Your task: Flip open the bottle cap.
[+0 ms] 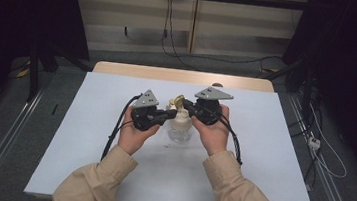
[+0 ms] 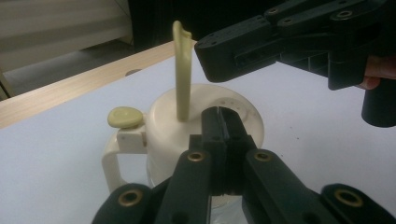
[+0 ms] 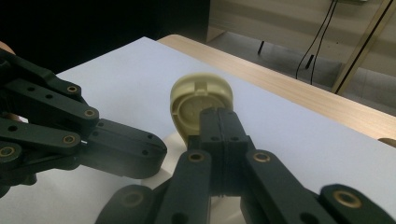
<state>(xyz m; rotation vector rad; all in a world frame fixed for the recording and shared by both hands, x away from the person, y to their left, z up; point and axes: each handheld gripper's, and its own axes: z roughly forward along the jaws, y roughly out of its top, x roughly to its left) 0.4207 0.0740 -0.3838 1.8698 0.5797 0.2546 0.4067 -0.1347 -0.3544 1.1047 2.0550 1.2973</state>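
Here the largest thing is the surface (image 1: 108, 173), a wooden table covered by a pale white sheet, with a strip of bare wood showing along its far edge. Near the middle of that sheet stands a small cream-coloured plastic jug with a clear lower body (image 1: 180, 126); it has a looped handle at one side, a rounded cream lid, and a yellowish hinged flap (image 2: 182, 70) standing upright from the lid. In the left gripper view a small yellowish thumb tab (image 2: 125, 117) sits on top of the handle. In the right gripper view the flap shows its round inner face, ringed and ribbed. A person's two hands in beige sleeves come in from the near edge, each holding a black two-jaw tool with a grey three-cornered plate on top. The left gripper (image 1: 171, 115) reaches in from the jug's left side; its jaws are pressed fully together with nothing between them, and their tips lie at the lid's edge, whether touching it or just above it I cannot tell. The right gripper (image 1: 186, 106) comes in from the jug's right, likewise closed completely and empty, its tips just in front of the raised flap and near its base. The two tools face each other over the lid, close together but apart.
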